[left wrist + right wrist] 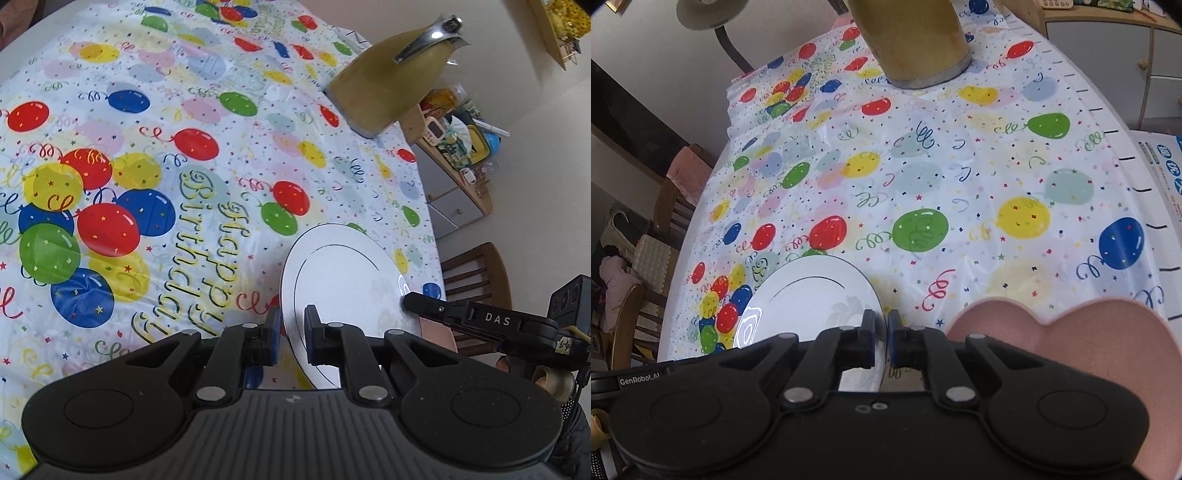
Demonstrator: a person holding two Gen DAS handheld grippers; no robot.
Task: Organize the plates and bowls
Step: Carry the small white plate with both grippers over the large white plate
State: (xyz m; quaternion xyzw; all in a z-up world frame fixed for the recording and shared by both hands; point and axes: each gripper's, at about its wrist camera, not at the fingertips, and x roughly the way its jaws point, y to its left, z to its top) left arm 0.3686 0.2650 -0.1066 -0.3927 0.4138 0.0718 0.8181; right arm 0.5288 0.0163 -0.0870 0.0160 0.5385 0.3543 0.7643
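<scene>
Balloon-printed tablecloth (960,177) covers the whole table, with a tall yellow jug (916,40) at its far side and wooden chairs (476,273) beyond the edge. We are in the carrying step, by our reading: the white plate (343,280) is tilted and looks clear of the cloth, pinched on opposite rims by both tools. A pink heart-shaped dish (1082,343) sits just to the right of it, near us — perhaps the place to stack against, though we cannot tell. The left gripper (290,339) is clamped on the plate's near-left rim; the right gripper (881,336) is clenched on the rim opposite. Next we would need to move both hands together, level and at one pace — any drift apart could twist the plate out of the pads.
</scene>
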